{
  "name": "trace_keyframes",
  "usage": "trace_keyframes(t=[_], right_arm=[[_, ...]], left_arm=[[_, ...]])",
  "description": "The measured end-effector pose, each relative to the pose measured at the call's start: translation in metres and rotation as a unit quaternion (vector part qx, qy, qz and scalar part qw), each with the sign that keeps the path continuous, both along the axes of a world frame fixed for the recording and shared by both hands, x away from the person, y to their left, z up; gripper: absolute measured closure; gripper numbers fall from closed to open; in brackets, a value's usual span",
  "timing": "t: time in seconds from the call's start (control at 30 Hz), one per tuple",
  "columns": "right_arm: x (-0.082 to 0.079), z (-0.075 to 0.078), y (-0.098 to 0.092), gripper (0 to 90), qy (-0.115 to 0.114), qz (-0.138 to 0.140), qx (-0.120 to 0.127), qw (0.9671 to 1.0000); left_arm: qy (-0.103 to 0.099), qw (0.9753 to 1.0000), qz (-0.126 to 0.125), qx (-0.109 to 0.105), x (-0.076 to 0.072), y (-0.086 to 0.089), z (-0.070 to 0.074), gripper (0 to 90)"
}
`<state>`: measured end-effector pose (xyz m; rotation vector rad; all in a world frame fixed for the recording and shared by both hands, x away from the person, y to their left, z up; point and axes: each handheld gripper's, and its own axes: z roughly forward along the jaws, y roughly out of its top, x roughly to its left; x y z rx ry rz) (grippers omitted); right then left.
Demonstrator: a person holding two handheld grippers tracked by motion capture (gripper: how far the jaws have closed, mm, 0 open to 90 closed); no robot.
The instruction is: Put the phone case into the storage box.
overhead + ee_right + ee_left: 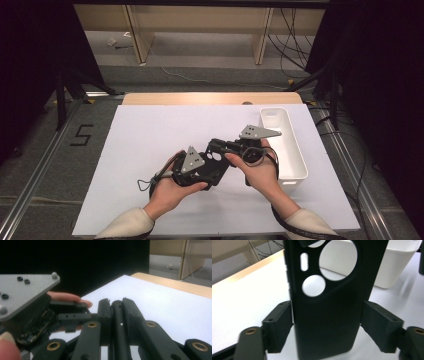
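White board (150,150) covers the table, and near its middle two hands hold the grippers close together. Both the left gripper (327,322) and the right gripper (116,308) squeeze one black phone case (329,302) between their jaws. Farther back on the right sits a white bin (292,150).

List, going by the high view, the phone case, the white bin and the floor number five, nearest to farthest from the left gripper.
1. Phone case: clamped in the left gripper fingers.
2. White bin: table's right side.
3. Floor number five: far left, off the table.
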<state>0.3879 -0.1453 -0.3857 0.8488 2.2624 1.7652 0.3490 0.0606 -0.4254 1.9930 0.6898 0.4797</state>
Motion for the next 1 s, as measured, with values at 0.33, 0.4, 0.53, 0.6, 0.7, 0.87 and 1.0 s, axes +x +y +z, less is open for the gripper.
trace_keyframes(t=[0.33,0.4,0.53,0.6,0.7,0.87,1.0], right_arm=[[0.006,0.007,-0.009,78.0,0.005,0.079,-0.028,0.9964],[0.006,0.008,-0.009,78.0,0.006,0.093,-0.032,0.9951],[0.006,0.007,-0.009,77.9,0.008,0.111,-0.038,0.9931],[0.006,0.006,-0.008,78.0,0.009,0.121,-0.040,0.9918],[0.005,0.006,-0.005,78.0,0.008,0.129,-0.041,0.9907],[0.003,0.007,-0.003,78.0,0.006,0.146,-0.042,0.9883],[0.002,0.007,-0.001,78.0,0.003,0.157,-0.042,0.9867]], left_arm=[[0.036,0.9935,-0.107,0.016,0.016,0.023,-0.006,40.8],[0.039,0.9917,-0.122,0.017,0.018,0.026,-0.008,43.0],[0.043,0.9876,-0.151,0.011,0.022,0.030,-0.011,46.9],[0.047,0.9862,-0.159,0.004,0.023,0.031,-0.013,48.1],[0.055,0.9828,-0.176,-0.007,0.024,0.032,-0.016,48.9],[0.060,0.9786,-0.197,-0.010,0.026,0.032,-0.021,51.2],[0.063,0.9754,-0.211,-0.011,0.024,0.030,-0.022,56.0]])
